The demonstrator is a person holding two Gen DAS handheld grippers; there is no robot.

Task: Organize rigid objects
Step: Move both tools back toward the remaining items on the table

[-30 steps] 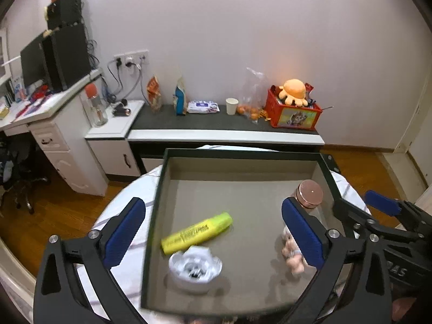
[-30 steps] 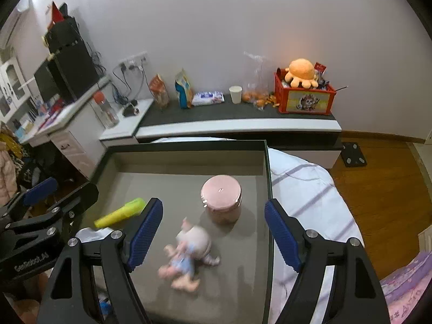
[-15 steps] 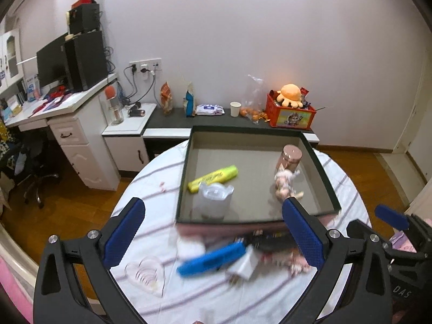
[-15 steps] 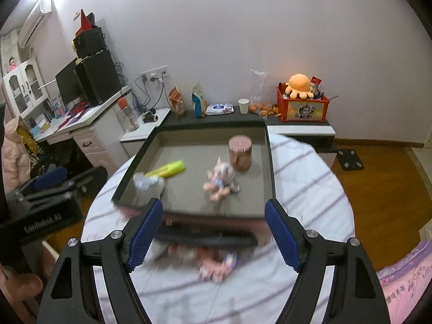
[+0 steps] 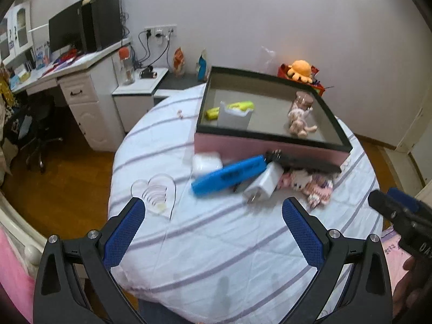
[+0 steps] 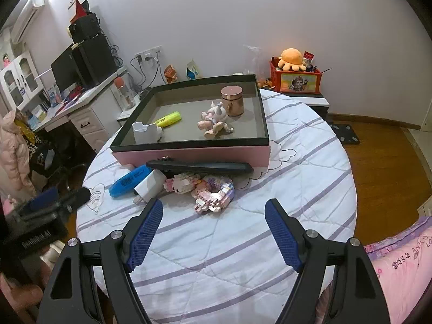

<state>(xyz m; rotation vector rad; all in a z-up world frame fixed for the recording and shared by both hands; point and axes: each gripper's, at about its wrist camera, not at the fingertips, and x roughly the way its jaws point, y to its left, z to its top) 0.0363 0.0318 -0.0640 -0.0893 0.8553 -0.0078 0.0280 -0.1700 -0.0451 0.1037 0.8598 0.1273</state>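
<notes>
Left gripper [image 5: 213, 216] with jaws spread wide, gripping nothing, hovering above the striped cloth of the round bench [image 5: 229, 243]. Right gripper [image 6: 213, 218] likewise with jaws apart and empty. Ahead of both pairs of jaws, a cluster on the cloth: blue marker [image 6: 129, 181], white charger plug [image 6: 148, 186], black comb-like tool [image 6: 199, 166], pink block toy [image 6: 213, 191]. Blue marker touching the plug; block toy just beyond the right jaws. Farther ahead, pink box [image 6: 194, 154] with dark rim, holding a yellow highlighter [image 6: 168, 118], white cup-shaped piece [image 6: 144, 132], small doll [image 6: 213, 120] lying beside an upright copper-lidded jar [image 6: 232, 101]
</notes>
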